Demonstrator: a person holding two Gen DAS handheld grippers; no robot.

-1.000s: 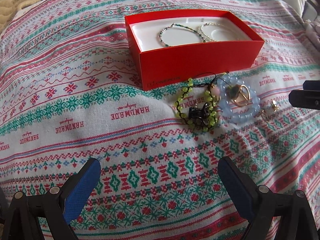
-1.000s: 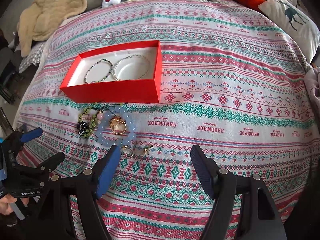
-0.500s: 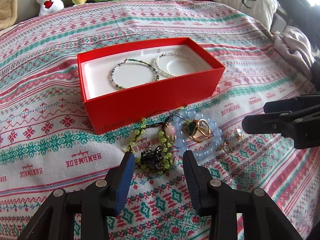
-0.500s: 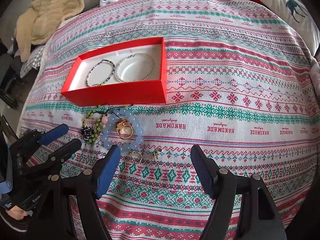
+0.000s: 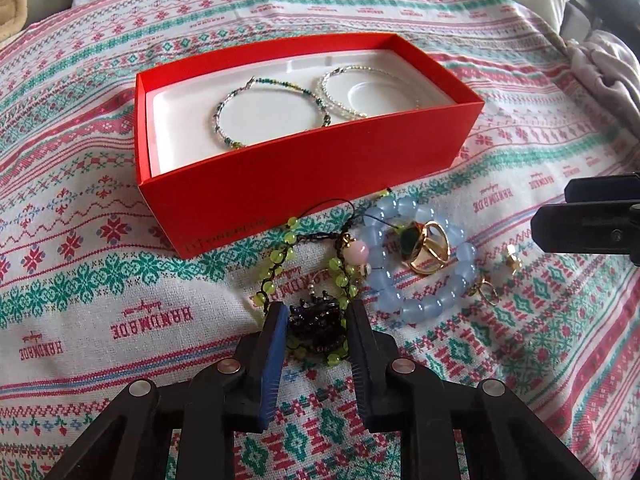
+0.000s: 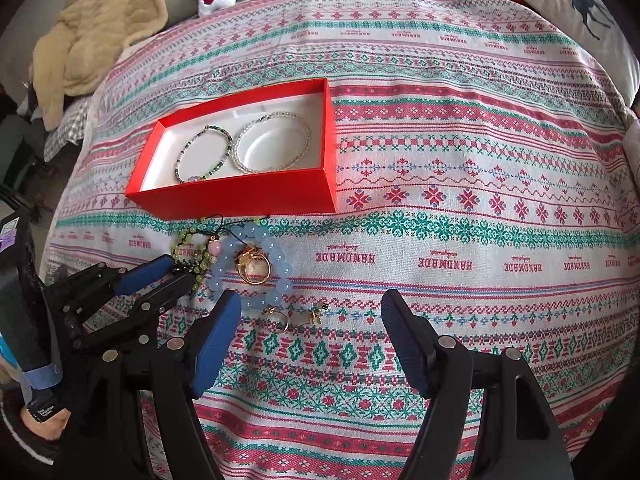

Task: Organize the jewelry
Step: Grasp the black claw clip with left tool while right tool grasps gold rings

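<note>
The left gripper [image 5: 316,320] has swung in, its jaws closing around the dark charm [image 5: 316,326] on the green bracelet [image 5: 304,276] at six o'clock of the red box [image 5: 304,184], so a pickup looks imminent, while the right gripper [image 6: 310,344] waits wide open.

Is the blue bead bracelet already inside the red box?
No, the blue bead bracelet lies on the cloth in front of the red box, which holds two thinner bracelets.

Red box [image 5: 304,168] (two bracelets inside), loose beaded jewelry [image 5: 420,264] beside
</note>
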